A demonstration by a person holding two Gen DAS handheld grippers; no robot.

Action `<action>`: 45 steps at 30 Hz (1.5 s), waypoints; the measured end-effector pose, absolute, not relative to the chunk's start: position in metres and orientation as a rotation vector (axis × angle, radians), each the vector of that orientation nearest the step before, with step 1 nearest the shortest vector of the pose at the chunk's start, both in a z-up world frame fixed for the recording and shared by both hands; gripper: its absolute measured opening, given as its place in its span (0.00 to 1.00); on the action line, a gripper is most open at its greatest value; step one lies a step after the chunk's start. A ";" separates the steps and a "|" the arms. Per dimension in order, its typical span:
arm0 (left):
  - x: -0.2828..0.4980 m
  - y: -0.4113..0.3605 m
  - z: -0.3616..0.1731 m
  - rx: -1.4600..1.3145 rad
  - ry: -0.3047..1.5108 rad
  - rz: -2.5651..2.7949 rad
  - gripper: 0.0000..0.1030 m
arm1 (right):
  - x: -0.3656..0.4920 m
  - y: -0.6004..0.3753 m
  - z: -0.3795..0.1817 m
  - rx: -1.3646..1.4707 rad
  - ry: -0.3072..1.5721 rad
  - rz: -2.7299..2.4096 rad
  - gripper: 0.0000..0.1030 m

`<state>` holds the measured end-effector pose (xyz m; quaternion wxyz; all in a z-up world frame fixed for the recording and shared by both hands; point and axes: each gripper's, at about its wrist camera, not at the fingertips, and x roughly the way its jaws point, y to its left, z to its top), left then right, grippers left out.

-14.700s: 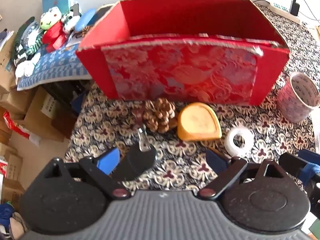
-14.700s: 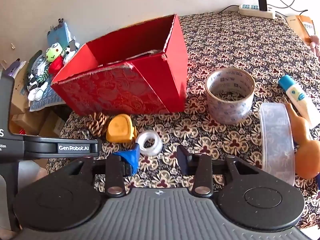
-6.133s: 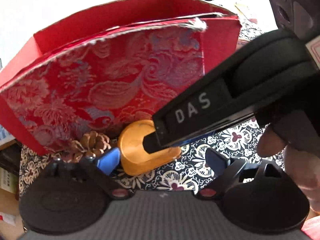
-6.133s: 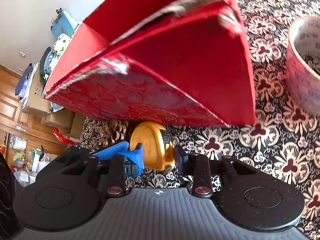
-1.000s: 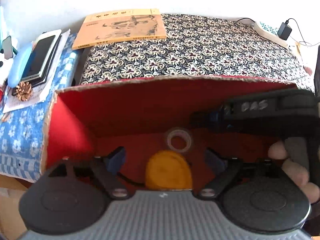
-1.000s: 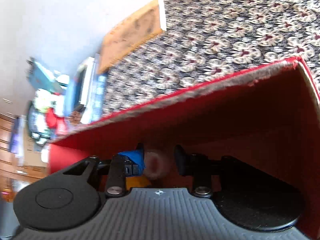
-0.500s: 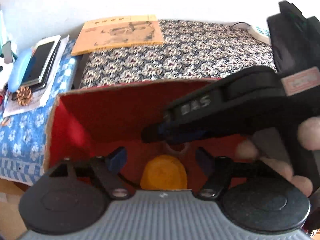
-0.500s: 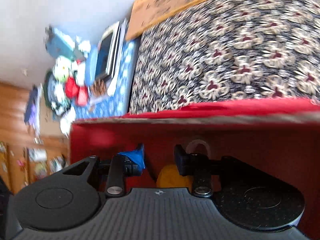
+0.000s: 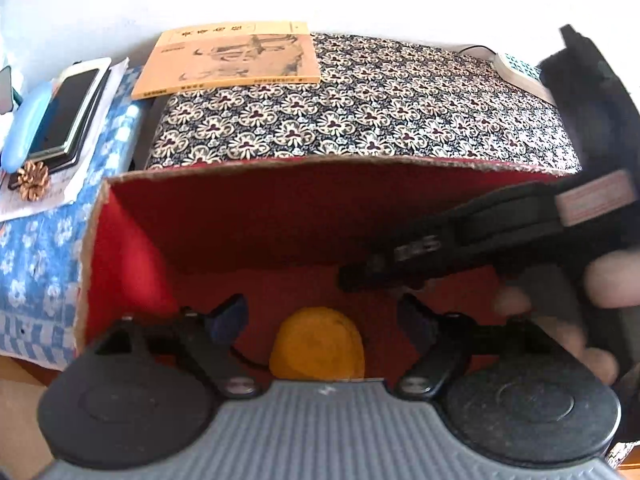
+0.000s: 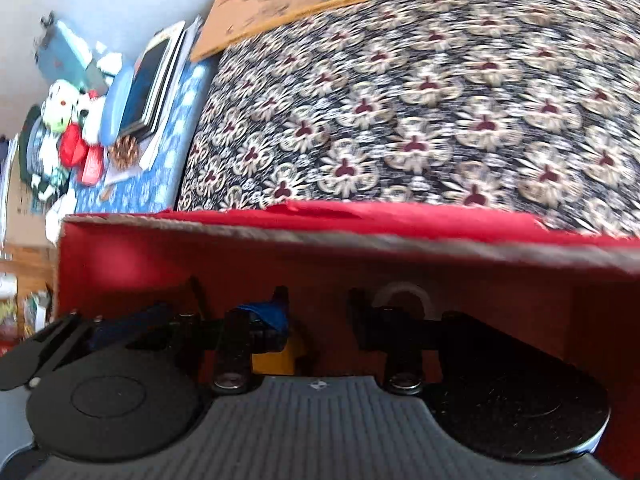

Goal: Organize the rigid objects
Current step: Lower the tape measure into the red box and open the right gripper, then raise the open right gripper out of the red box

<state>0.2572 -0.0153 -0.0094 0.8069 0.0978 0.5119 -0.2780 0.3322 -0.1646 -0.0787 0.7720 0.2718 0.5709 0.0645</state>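
Both grippers (image 9: 322, 314) (image 10: 318, 312) gape over red box (image 9: 256, 216); orange piece (image 9: 318, 342), perhaps tape (image 10: 402, 294).

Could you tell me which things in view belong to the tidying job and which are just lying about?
Job: red box; yellow object and clear tape ring inside it; both open tongs, left, right.
Lying about: book, phone, pinecone, plush toys.

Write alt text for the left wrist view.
The open left gripper hovers over a red box holding an orange object. The right gripper, held by a hand, reaches in from the right; a book lies beyond.
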 end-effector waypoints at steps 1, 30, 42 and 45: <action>0.258 -0.016 -0.009 0.207 1.094 -0.594 0.78 | 0.329 -0.169 -0.077 0.602 1.233 0.129 0.16; 0.256 -0.042 -0.032 0.510 1.363 -0.661 0.72 | 0.253 -0.186 -0.038 0.535 0.893 0.005 0.13; 0.269 -0.054 -0.055 0.555 1.469 -0.579 0.58 | 0.238 -0.187 -0.035 0.567 0.841 0.006 0.11; 0.272 -0.054 -0.051 0.531 1.437 -0.552 0.58 | 0.234 -0.187 -0.034 0.575 0.826 -0.009 0.11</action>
